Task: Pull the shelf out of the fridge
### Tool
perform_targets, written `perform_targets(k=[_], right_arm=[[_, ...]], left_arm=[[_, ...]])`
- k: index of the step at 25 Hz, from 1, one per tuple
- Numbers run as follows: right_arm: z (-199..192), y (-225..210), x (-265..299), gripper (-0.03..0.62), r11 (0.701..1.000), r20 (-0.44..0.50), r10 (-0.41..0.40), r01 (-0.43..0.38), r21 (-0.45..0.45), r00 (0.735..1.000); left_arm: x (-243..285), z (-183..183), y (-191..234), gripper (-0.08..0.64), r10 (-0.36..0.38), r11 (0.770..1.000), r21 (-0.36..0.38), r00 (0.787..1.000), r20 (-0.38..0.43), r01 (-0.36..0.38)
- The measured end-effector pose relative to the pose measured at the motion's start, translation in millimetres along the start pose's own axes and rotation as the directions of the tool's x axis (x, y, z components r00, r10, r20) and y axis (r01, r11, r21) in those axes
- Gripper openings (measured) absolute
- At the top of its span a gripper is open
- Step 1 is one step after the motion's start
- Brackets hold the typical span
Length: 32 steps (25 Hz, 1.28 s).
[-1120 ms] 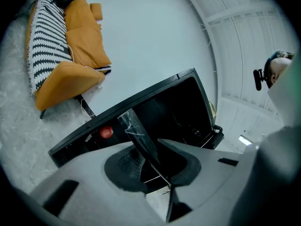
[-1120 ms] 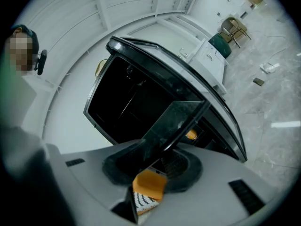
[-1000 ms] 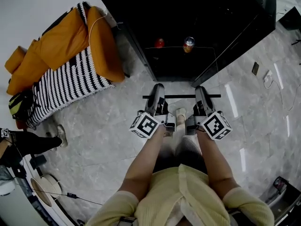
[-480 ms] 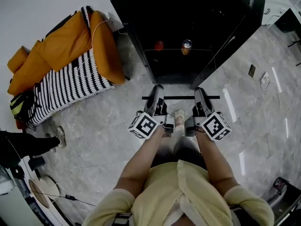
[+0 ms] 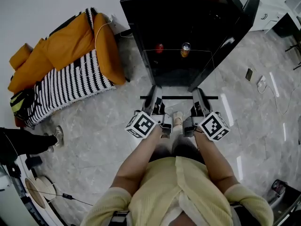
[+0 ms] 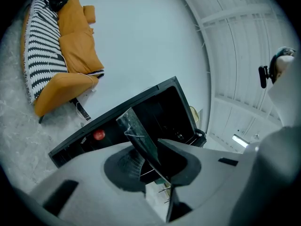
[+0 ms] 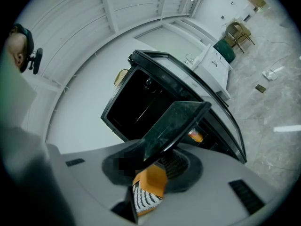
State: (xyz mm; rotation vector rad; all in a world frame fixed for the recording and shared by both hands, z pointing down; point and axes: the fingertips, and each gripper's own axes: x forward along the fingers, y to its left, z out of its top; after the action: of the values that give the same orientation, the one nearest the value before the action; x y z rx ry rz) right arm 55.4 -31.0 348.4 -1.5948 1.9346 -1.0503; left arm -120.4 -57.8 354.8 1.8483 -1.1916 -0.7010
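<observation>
Glass shelf [image 5: 178, 97] hangs level between my two grippers, out in front of the open black fridge [image 5: 188, 13]. My left gripper [image 5: 154, 94] pinches the pane at its left edge and my right gripper [image 5: 197, 94] pinches its right edge, both pairs of jaws pressed onto the glass. The shelf's black front rail runs across between them. Beyond it, low inside the fridge, sit a red object [image 5: 159, 48] and a can [image 5: 185, 49]. An orange sofa [image 5: 61, 51] stands to the left.
</observation>
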Motion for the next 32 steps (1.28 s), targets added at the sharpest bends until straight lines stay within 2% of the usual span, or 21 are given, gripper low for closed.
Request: perform_targets(k=[25, 32], right_arm=[[8, 40, -22, 0.112, 1.000, -0.001, 0.020, -0.020, -0.024, 1.000], [1, 43, -22, 0.112, 1.000, -0.010, 0.026, -0.026, 0.002, 1.000]], left_arm=[[-26, 24, -32, 0.084, -0.018, 1.000, 0.014, 1.000, 0.012, 0.017], [-30, 28, -31, 0.084, -0.017, 1.000, 0.014, 1.000, 0.019, 0.017]])
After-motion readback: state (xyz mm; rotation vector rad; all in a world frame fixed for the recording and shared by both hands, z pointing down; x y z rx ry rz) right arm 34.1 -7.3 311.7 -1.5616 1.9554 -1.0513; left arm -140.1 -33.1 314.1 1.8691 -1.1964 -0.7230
